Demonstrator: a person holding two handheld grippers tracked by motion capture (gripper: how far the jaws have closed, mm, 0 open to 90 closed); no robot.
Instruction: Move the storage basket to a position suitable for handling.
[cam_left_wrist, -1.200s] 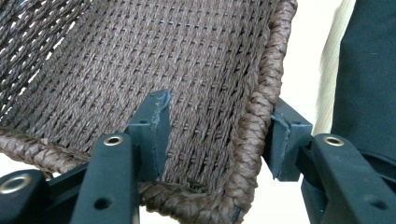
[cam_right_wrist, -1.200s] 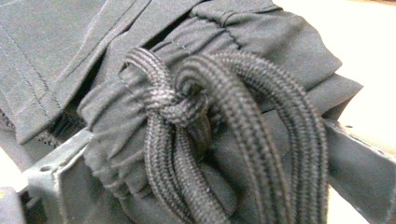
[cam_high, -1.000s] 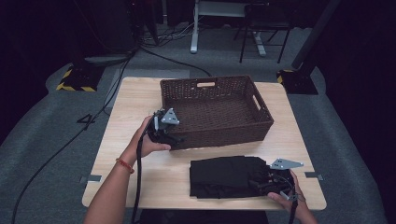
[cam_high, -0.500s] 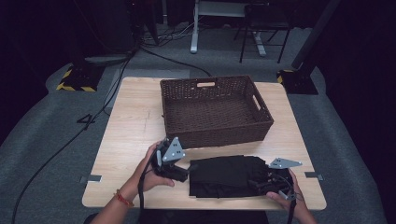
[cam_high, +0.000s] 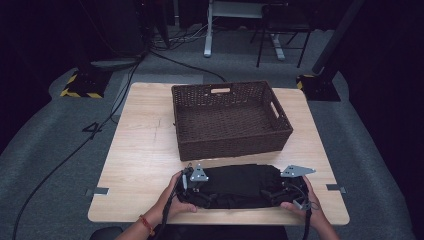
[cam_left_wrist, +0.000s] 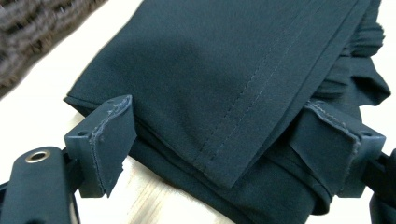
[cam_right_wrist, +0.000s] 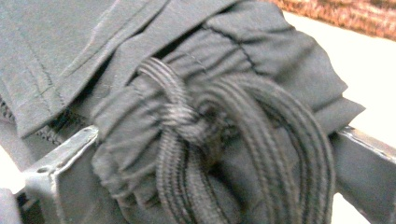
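Wicker basket (cam_high: 231, 120) sits empty; both grippers' fingers straddle the folded black garment (cam_high: 239, 184).

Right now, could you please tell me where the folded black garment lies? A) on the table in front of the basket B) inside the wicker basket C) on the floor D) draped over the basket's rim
A: the folded black garment lies flat on the wooden table, on the person's side of the brown wicker basket.

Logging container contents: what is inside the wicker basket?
The wicker basket looks empty in the high view, its woven floor bare. Its near wall hides a strip of that floor. The folded black garment lies outside, in front.
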